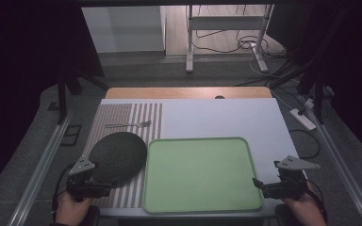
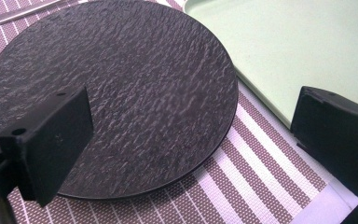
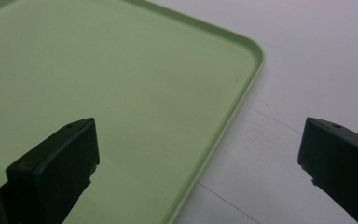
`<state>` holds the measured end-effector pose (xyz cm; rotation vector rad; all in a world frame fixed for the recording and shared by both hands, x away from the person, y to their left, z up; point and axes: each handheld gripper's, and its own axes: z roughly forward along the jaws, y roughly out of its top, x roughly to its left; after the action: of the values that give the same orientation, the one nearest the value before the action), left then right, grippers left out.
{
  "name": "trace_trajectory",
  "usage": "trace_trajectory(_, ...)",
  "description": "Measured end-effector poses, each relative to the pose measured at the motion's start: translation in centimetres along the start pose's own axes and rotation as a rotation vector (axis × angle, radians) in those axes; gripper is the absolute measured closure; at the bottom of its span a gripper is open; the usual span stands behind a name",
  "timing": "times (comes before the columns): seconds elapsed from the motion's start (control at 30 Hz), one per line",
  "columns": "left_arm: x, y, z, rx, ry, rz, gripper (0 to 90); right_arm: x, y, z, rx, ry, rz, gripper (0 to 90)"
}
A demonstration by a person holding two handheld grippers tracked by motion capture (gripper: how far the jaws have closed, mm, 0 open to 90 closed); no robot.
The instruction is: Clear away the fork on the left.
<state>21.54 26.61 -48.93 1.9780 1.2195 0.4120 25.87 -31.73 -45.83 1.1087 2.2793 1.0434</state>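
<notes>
We see a pale grey table top (image 1: 217, 117) with a strip of bare wood along its far edge. Our landmark is the green tray (image 1: 200, 174), empty, lying at the near edge of the table. Just left of the tray a brown-and-white striped placemat (image 1: 127, 117) carries a round black textured plate (image 1: 118, 157), whose rim nearly meets the tray's left edge. A fork (image 1: 129, 125) lies on the mat beyond the plate.

The left gripper (image 1: 90, 182) hovers at the plate's near-left edge, its 2 jaws spread wide and holding nothing. The right gripper (image 1: 266, 186) sits at the tray's near-right corner, jaws equally wide apart and empty, straddling the tray's rim.

Beyond the tray, past the table, we see grey carpet, a white metal frame (image 1: 226, 33) with loose cables, and a power strip (image 1: 303, 119) to the right. Dark curtains close both sides.
</notes>
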Motion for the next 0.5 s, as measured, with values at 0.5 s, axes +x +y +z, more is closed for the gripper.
trace_trajectory(0.5, 0.03, 0.1, 0.23, 0.038, -0.011, -0.005, 0.1, 0.09, 0.01, -0.03, 0.003, 0.011, -0.015, 0.0)
